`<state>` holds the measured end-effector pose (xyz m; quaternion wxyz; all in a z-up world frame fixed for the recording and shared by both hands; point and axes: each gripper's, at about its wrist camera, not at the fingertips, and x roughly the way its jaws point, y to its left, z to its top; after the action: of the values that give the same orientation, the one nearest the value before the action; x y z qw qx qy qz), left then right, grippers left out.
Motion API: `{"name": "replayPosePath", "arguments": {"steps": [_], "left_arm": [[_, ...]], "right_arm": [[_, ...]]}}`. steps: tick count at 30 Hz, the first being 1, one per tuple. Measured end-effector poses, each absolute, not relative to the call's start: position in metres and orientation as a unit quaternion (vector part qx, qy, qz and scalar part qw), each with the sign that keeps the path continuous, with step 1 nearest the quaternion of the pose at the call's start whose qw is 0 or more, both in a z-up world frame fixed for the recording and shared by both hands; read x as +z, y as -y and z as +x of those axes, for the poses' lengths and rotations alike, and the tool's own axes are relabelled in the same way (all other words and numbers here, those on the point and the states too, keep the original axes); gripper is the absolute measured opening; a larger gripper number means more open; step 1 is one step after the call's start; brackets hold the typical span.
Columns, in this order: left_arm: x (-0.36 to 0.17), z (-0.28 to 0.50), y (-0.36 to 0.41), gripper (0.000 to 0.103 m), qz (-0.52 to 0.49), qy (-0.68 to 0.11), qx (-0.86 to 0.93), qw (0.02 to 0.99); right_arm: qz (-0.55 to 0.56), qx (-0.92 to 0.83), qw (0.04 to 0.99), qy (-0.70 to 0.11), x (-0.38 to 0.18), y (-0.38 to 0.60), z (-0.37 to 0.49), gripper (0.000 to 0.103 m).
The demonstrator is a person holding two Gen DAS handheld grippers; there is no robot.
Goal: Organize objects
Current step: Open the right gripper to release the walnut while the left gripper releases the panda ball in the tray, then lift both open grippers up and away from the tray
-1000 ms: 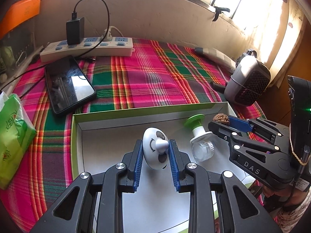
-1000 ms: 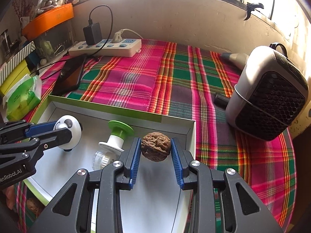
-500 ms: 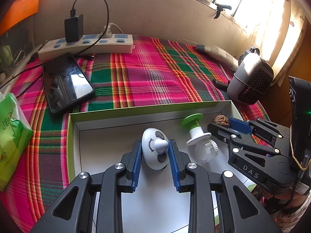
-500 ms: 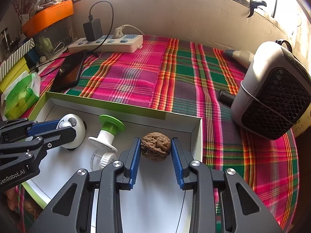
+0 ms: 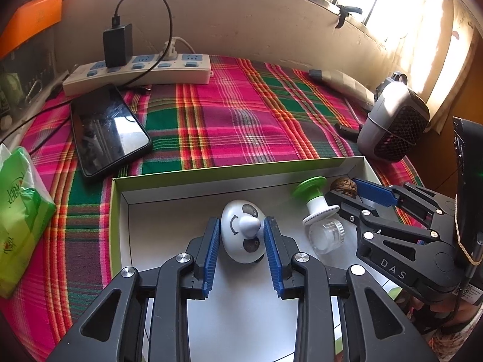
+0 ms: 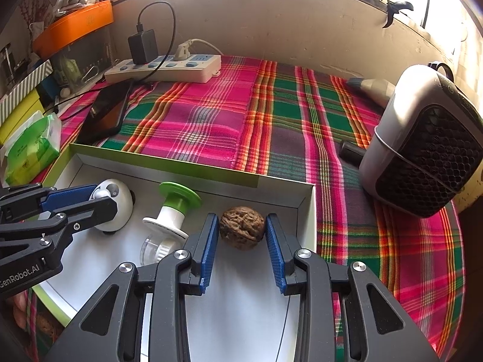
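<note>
Both grippers slope down into a shallow white box (image 5: 126,193) with a green rim, side by side, each filling the lower part of its own view.

The left gripper (image 5: 240,235) has its blue fingers (image 5: 211,241) on either side of a white egg-shaped toy (image 5: 241,235) with a painted face. The fingers are spreading; a thin gap shows on the left side of the toy, and the toy rests on the box floor at the centre of the frame. The right gripper (image 6: 242,232) frames a walnut (image 6: 242,227) in the same way. Its fingers (image 6: 209,241) are also spreading, with slight gaps on both sides, and the walnut sits on the box floor near the far right corner.

Between the two grippers lies a small clear bottle with a white collar and green cap (image 6: 169,217), tipped over, just beside the right gripper's left finger. The box's far wall runs across the middle of both views, close behind the toy and the walnut; its right wall stands just right of the walnut.

Beyond the box, the plaid cloth (image 5: 241,114) on the worktop is bare through the middle. A phone (image 5: 108,132) and a power strip (image 5: 135,72) lie at upper left, a green tissue pack (image 5: 21,211) at the left edge, and a small grey heater (image 6: 422,144) at the right.
</note>
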<state>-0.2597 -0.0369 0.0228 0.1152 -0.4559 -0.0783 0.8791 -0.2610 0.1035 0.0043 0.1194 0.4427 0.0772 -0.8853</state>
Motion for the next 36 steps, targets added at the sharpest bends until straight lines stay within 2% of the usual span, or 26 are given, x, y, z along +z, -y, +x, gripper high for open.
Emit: {"name": "replayPosePath", "arguments": {"steps": [2,4,12,36], "left_arm": [[0.023,-0.26,0.037,0.029,-0.456,0.077,0.879,0.114],[0.023,-0.26,0.037,0.029,-0.456,0.078,0.879,0.114],[0.028,-0.254,0.035,0.033,-0.448,0.074,0.884,0.111],[0.052,-0.206,0.046,0.034,-0.417,0.085,0.9,0.094]], "right_arm": [[0.44,-0.887,0.119,-0.078,0.005,-0.103,-0.26,0.045],[0.439,-0.887,0.117,-0.081,0.006,-0.103,-0.26,0.046],[0.437,-0.889,0.116,-0.073,0.007,-0.105,-0.256,0.047],[0.405,-0.906,0.116,-0.047,0.032,-0.114,-0.213,0.049]]}}
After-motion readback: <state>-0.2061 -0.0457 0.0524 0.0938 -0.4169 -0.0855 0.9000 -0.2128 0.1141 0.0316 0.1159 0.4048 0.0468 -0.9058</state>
